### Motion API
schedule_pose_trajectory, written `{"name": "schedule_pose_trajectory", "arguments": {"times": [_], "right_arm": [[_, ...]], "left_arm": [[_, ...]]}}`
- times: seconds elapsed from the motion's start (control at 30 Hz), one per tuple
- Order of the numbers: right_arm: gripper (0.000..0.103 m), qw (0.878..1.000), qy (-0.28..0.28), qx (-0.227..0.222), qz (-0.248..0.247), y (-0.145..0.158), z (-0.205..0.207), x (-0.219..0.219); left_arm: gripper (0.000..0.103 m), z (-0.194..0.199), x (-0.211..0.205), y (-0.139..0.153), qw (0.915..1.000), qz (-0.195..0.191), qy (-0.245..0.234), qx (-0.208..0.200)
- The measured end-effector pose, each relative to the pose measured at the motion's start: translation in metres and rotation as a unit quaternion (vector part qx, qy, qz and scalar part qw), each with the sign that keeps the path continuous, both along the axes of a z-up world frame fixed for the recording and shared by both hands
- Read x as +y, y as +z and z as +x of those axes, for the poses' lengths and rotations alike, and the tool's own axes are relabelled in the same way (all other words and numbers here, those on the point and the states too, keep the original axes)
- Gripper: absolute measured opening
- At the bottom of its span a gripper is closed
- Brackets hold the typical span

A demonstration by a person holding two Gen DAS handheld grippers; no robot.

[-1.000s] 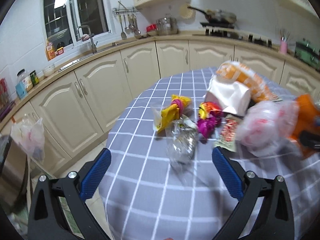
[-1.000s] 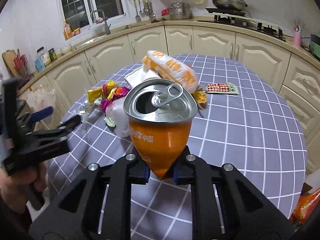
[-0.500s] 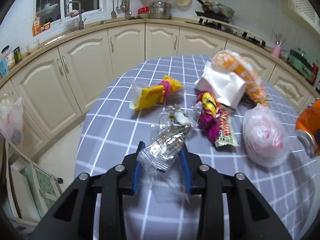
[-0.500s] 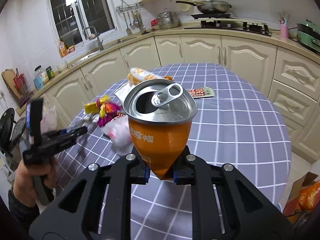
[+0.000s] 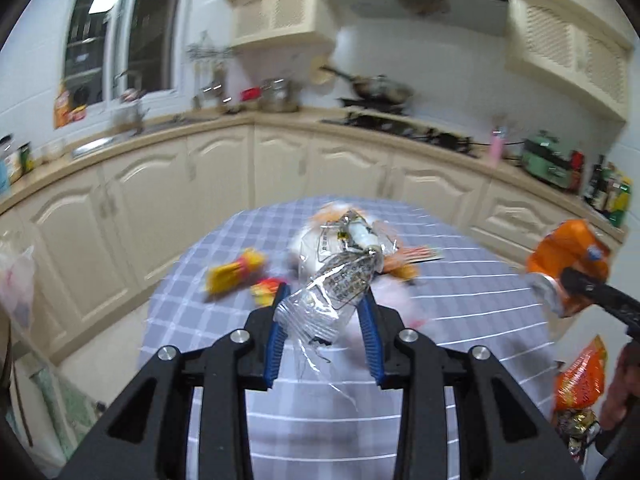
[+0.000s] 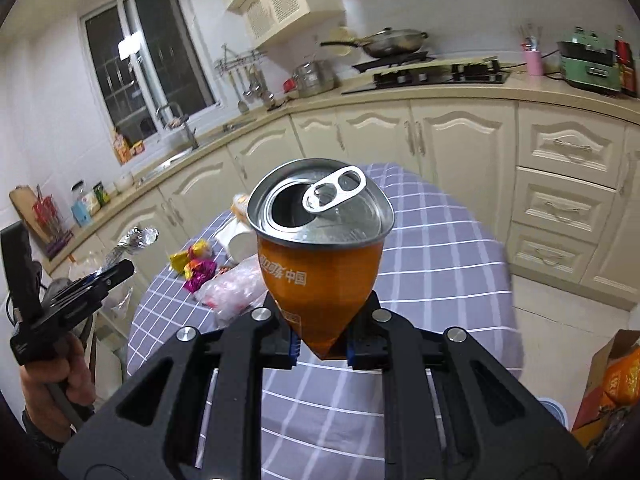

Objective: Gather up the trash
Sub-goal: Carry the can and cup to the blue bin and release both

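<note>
My left gripper (image 5: 323, 304) is shut on a crushed clear plastic bottle (image 5: 338, 276) and holds it up above the round table (image 5: 472, 280) with the grey checked cloth. My right gripper (image 6: 320, 340) is shut on a squashed orange drink can (image 6: 320, 264), its open top facing the camera; the can also shows at the right of the left wrist view (image 5: 568, 260). Left on the table are a yellow wrapper (image 5: 234, 272), pink and yellow candy wrappers (image 6: 196, 268), a crumpled pink-white plastic bag (image 6: 236, 288), a white tissue pack (image 6: 240, 244) and an orange snack bag (image 6: 240, 204).
Cream kitchen cabinets (image 6: 460, 136) curve behind the table, with a sink (image 5: 92, 144) at the left and a stove (image 6: 436, 72) at the back. A cardboard box with orange packaging (image 6: 616, 376) stands on the floor at the right. A plastic bag (image 5: 16, 280) hangs at the left.
My left gripper closed on the clear plastic bottle and has lifted it off the table. My right gripper has risen and drawn back with the can.
</note>
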State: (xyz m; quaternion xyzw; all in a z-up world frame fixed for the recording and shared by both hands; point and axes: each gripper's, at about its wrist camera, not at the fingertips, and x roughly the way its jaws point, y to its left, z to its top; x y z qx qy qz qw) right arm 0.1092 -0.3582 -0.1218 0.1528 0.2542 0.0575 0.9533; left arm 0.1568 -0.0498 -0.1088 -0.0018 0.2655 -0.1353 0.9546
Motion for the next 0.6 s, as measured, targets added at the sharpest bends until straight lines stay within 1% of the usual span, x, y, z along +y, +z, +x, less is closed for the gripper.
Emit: {"name": "schedule_pose_trajectory", "arguments": {"times": [0.07,0.13,0.23,0.3,0.4,0.43,0.5,0.57,0.6], "right_arm": [[0.016,1.0,-0.015,-0.002,0.008,0.002,-0.01,-0.02],[0.016,0.999,-0.031,-0.001,0.011,0.002,-0.019,-0.038],[0.016,0.998,-0.061,0.004,0.021,-0.002,-0.037,-0.073],[0.016,0.996,-0.09,0.01,0.024,-0.007,-0.05,-0.097],[0.016,0.99,-0.136,0.024,0.03,-0.019,-0.072,-0.137],[0.016,0.987,-0.153,0.032,0.031,-0.025,-0.08,-0.151],[0.016,0.981,-0.184,0.053,0.039,-0.041,-0.094,-0.178],[0.016,0.975,-0.205,0.073,0.047,-0.06,-0.104,-0.198],[0.016,0.97,-0.22,0.09,0.052,-0.074,-0.111,-0.211]], "left_arm": [[0.033,-0.005,-0.021,0.005,0.9996,-0.004,-0.026,-0.005],[0.033,-0.01,-0.05,0.009,0.9981,-0.009,-0.06,-0.007],[0.033,-0.018,-0.089,0.007,0.9944,-0.016,-0.104,-0.005],[0.033,-0.024,-0.126,0.003,0.9897,-0.019,-0.142,0.004],[0.033,-0.032,-0.174,-0.009,0.981,-0.019,-0.193,0.017],[0.033,-0.037,-0.195,-0.015,0.9766,-0.017,-0.213,0.025],[0.033,-0.044,-0.229,-0.028,0.9679,-0.01,-0.247,0.043],[0.033,-0.049,-0.254,-0.045,0.9596,-0.003,-0.275,0.059],[0.033,-0.054,-0.273,-0.056,0.9534,0.004,-0.293,0.072]]}}
